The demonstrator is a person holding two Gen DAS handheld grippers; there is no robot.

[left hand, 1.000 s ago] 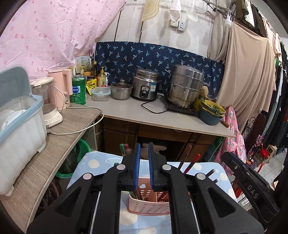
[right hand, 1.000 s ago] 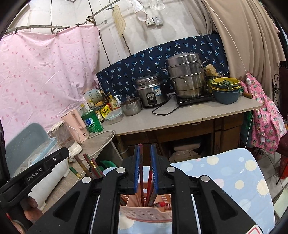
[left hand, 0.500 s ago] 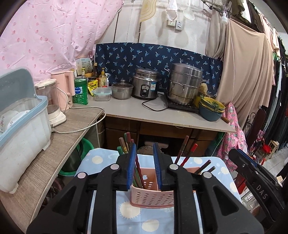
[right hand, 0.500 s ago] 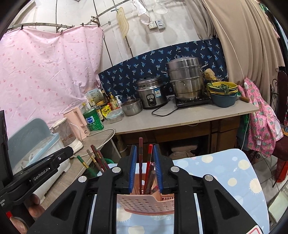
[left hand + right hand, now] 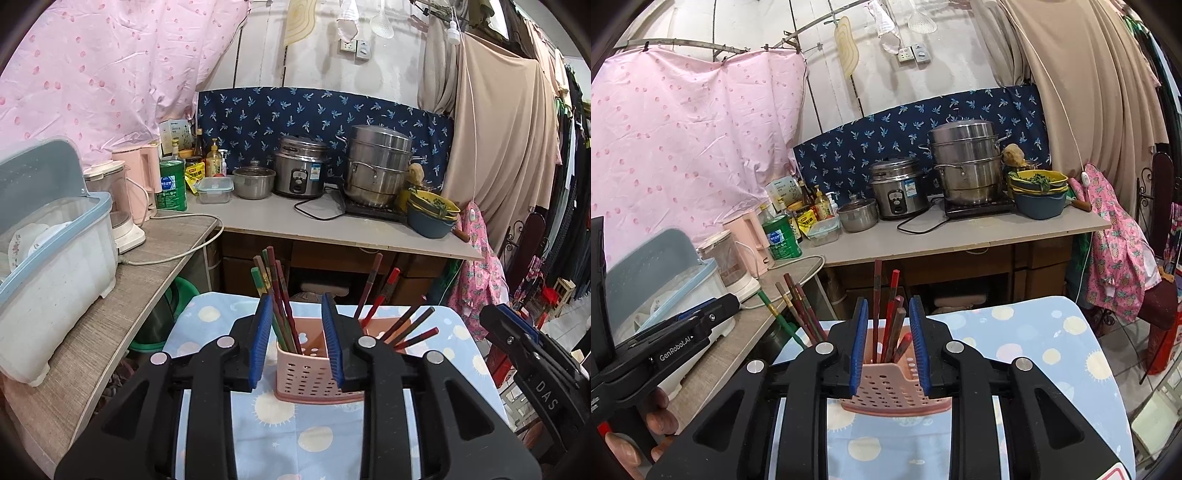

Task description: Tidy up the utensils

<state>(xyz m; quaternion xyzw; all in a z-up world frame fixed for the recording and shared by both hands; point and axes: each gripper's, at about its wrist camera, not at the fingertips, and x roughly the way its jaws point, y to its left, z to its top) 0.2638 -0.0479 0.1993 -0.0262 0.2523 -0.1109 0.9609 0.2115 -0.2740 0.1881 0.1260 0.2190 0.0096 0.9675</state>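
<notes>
Now both our tools, left [image 5: 297, 334] and right [image 5: 889, 338], spread empty; snagging chopsticks [image 5: 281, 295] could topple the pink holder [image 5: 314, 373].

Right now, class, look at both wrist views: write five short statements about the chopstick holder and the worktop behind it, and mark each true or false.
1. The pink perforated plastic holder stands on a blue cloth with sun prints. True.
2. All the chopsticks sit in one compartment. False: one bunch at the left, another at the right.
3. The steel stacked steamer sits right of the steel rice cooker. True.
4. The holder lies tipped over. False: upright.
5. The green bottle stands beside the steamer. False: by the pink kettle.
</notes>
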